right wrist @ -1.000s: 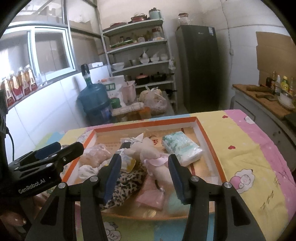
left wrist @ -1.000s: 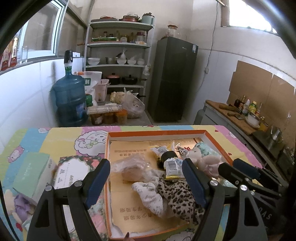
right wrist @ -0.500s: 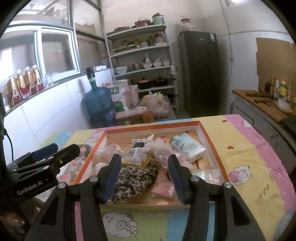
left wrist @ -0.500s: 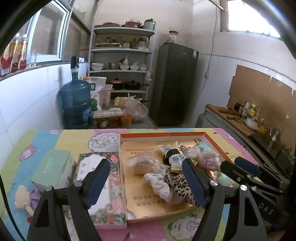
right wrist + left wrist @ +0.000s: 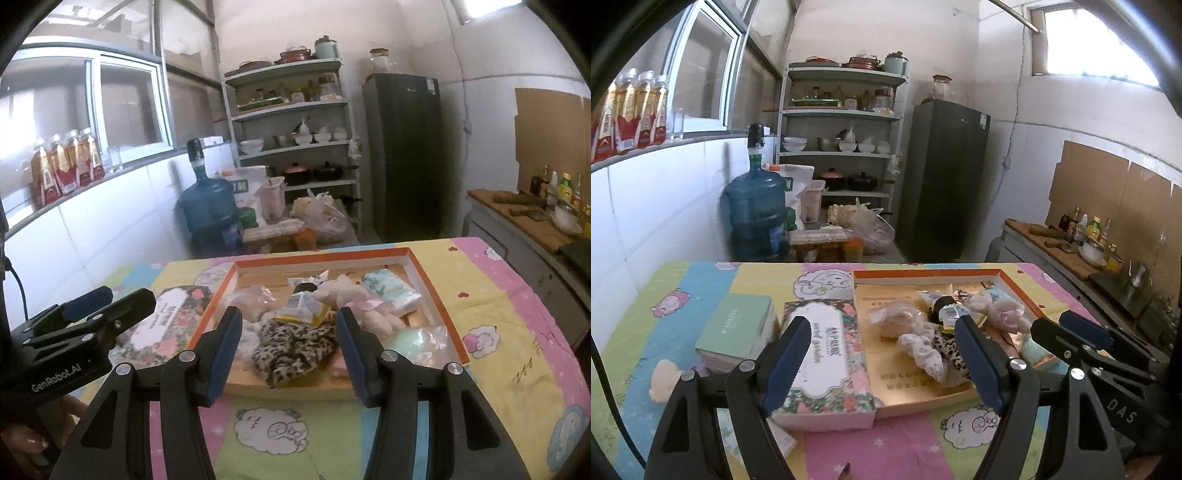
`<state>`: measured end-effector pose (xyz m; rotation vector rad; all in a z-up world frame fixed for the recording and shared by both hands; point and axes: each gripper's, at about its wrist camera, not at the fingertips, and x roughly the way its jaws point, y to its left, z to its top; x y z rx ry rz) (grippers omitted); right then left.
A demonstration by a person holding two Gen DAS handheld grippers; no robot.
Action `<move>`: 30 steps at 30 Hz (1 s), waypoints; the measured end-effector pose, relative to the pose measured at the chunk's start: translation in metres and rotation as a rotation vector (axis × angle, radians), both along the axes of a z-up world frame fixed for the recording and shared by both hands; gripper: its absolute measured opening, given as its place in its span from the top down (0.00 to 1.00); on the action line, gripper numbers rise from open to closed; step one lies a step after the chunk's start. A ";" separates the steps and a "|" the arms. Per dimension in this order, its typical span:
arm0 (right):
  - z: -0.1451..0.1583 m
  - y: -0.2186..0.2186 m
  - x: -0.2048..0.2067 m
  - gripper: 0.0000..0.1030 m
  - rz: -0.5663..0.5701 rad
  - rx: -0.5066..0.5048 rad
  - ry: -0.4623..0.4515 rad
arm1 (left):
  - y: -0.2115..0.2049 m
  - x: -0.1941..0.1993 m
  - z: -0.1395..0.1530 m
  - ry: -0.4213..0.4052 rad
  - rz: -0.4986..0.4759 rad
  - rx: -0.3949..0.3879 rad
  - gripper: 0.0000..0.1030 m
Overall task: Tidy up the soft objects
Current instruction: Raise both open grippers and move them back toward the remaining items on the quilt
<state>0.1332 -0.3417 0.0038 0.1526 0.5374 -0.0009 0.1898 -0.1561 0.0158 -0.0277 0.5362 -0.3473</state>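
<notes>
The left gripper point(image 5: 881, 360), stamped "GenRobot.AI" on its side, and the right gripper point(image 5: 288, 350), marked "DAS", both hang with jaws apart and empty above the cartoon-print bench point(image 5: 491, 295). Beyond them the orange-rimmed tray point(image 5: 439, 295) holds one leopard-print cloth point(image 5: 291, 349), one pink plush toy point(image 5: 364, 304) and one tissue pack point(image 5: 388, 291). Two boxes lie left of it: a floral box point(image 5: 827, 354) and a green box point(image 5: 738, 328).

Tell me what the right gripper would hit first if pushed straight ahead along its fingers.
Probably the leopard-print fabric piece at the near side of the orange-rimmed shallow box; it lies between the open right gripper fingers' line, though depth is uncertain.
</notes>
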 end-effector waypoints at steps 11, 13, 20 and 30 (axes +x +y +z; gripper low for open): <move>0.012 0.036 -0.020 0.47 0.033 -0.017 -0.031 | 0.033 -0.027 0.010 -0.048 0.053 0.010 0.23; 0.013 0.042 -0.022 0.47 0.042 -0.018 -0.034 | 0.040 -0.031 0.011 -0.054 0.065 0.012 0.23; 0.013 0.069 -0.032 0.47 0.080 -0.018 -0.042 | 0.068 -0.044 0.009 -0.068 0.105 0.021 0.23; 0.010 0.106 -0.037 0.40 0.136 -0.017 -0.042 | 0.103 -0.055 0.001 -0.063 0.148 0.030 0.23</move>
